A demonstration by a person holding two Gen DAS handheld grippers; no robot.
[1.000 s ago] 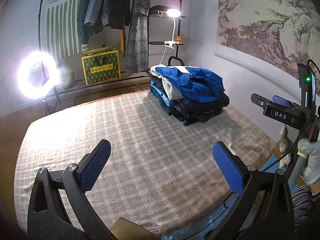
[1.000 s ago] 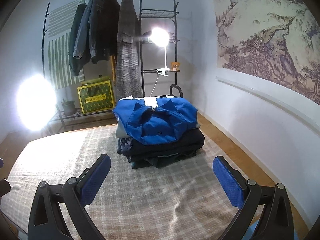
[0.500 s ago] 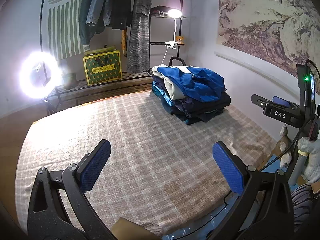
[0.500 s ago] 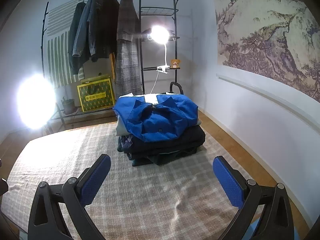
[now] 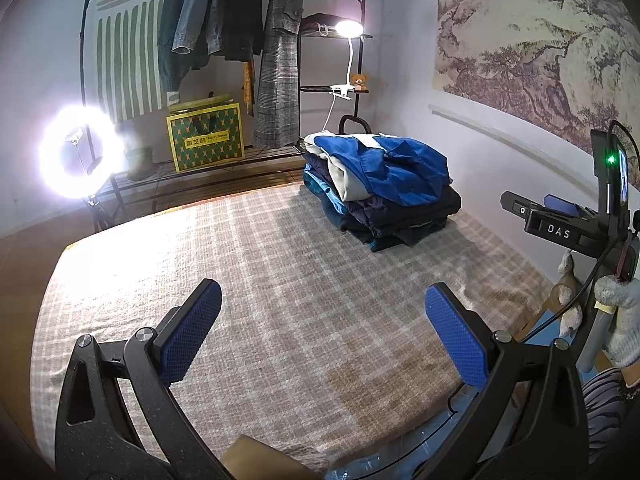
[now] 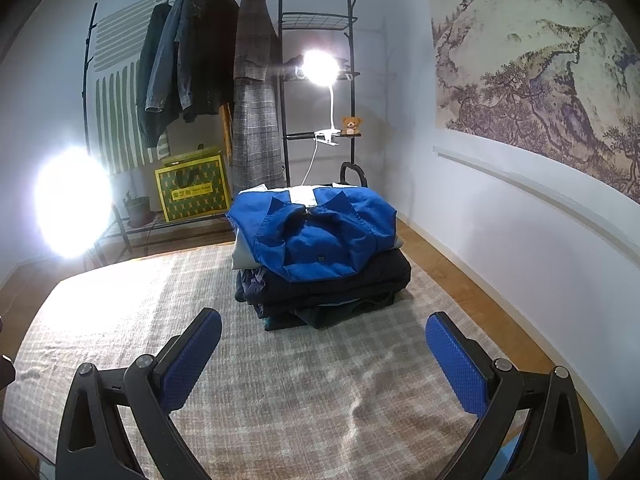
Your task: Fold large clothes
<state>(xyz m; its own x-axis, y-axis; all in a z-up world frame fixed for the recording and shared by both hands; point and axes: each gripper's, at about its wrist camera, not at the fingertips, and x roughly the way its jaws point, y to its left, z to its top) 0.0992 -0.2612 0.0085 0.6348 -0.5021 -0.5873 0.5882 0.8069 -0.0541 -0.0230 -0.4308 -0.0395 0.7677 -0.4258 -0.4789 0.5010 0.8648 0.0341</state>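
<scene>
Gloved hand (image 5: pixel 618 320), perhaps, left-view only.

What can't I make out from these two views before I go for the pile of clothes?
- pile of clothes: right wrist view; the blue jacket covers the lower garments, so their count is unclear.
- Far side of the pile: hidden by the pile itself in both views.
- ring light: glare washes out the cloth edge nearby.
- Near edge of the checked cloth: left wrist view, cut off by the open jaws.

Clothes rack (image 6: pixel 224 92), ring light (image 5: pixel 78 152), landscape mural (image 6: pixel 532 60).
</scene>
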